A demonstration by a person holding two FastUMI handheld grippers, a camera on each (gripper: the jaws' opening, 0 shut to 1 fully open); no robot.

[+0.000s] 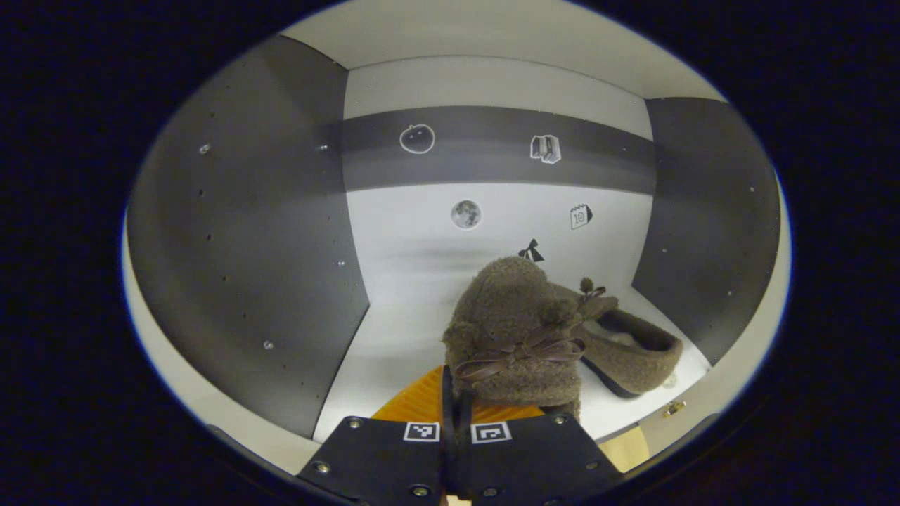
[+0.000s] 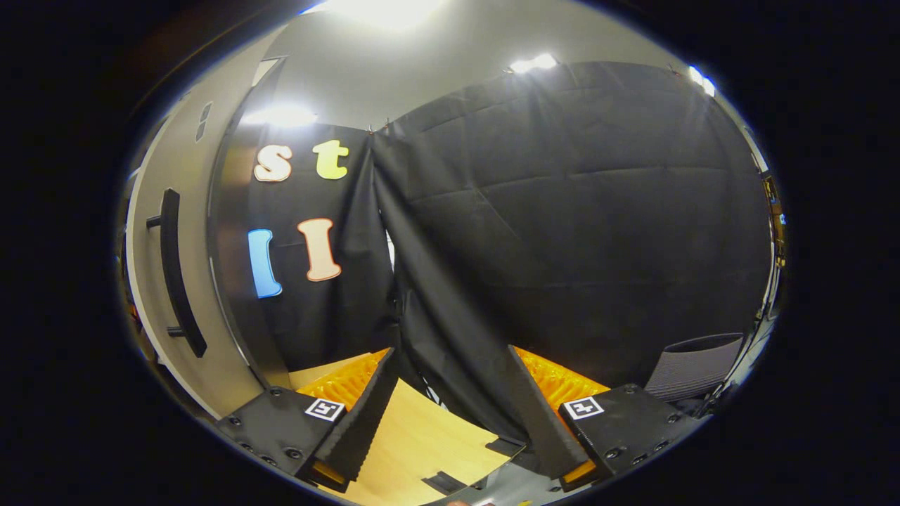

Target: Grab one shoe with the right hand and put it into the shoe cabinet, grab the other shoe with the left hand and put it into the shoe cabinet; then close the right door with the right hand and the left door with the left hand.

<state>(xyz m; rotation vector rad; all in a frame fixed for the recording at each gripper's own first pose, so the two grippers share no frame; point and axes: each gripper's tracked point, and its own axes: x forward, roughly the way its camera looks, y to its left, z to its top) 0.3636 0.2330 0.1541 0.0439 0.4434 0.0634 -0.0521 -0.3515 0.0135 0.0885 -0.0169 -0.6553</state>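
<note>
Shoe [image 1: 517, 330] between closed left tongs [image 1: 455, 393]

Brown shoes in a grey-and-white cabinet

The near shoe [image 1: 517, 330] is fuzzy brown with a darker brown bow; the far shoe [image 1: 633, 351] is the same brown with a black sole. The cabinet [image 1: 239, 267] has dark grey side walls, a white floor, and a white back crossed by a grey band and dotted with small stickers. Its door [image 2: 179, 211] is beige with a black handle [image 2: 176, 274].
</note>
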